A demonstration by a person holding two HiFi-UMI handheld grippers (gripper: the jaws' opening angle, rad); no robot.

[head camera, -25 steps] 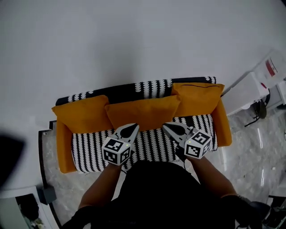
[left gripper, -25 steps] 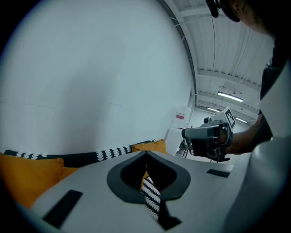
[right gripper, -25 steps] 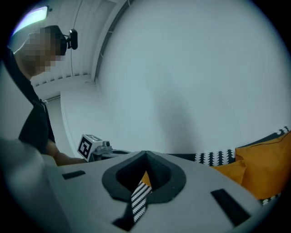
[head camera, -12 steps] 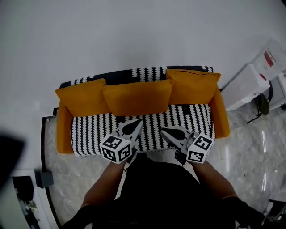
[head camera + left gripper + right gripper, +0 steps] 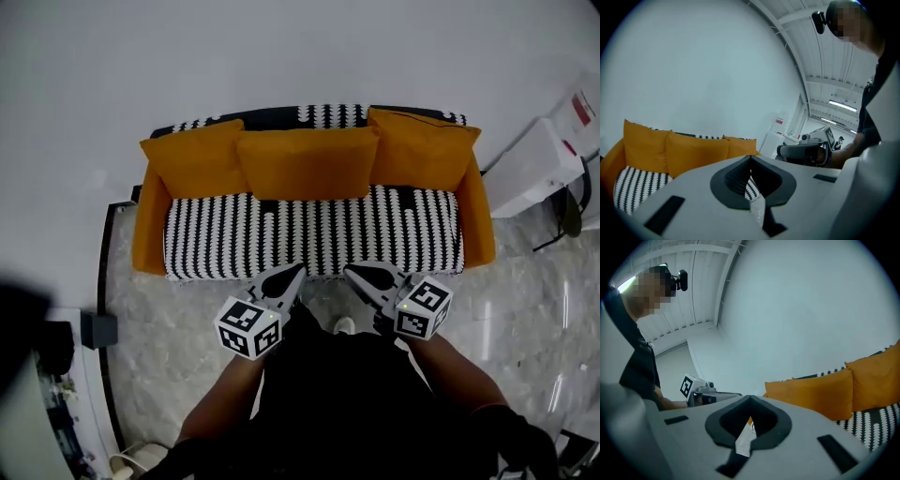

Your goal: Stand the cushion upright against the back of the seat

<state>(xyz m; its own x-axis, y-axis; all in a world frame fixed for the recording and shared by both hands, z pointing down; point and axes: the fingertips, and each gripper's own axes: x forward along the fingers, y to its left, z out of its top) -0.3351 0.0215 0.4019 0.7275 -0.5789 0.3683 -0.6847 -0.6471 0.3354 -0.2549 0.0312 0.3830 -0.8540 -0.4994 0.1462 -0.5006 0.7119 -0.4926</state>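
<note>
Reading both jaw pairs as pressed shut with nothing between them: left gripper (image 5: pixel 751 158) and right gripper (image 5: pixel 750 398) are each empty. In the head view I see the two tips side by side, near each other, at the front edge of the seat (image 5: pixel 309 234), around its middle. I can't confirm contact with the fabric. Their marker cubes (image 5: pixel 248 328) sit over the marble floor (image 5: pixel 150 375), close to my body, with a shoe (image 5: pixel 345 325) between them.

The seat is black-and-white patterned, with an orange armrest (image 5: pixel 150 225) at each end. Along its back edge, three orange cushions stand upright against the backrest (image 5: pixel 272 117):
- The middle cushion (image 5: pixel 307 161) is at the centre, touching both neighbours.
- The left cushion (image 5: pixel 192 159) is in the back-left corner.
- The right cushion (image 5: pixel 422 150) is in the back-right corner.

The rest of the seat carries nothing. A white wall (image 5: pixel 281 47) runs behind the sofa. A white box-shaped unit (image 5: pixel 539 169) stands on the floor just past the right armrest.
</note>
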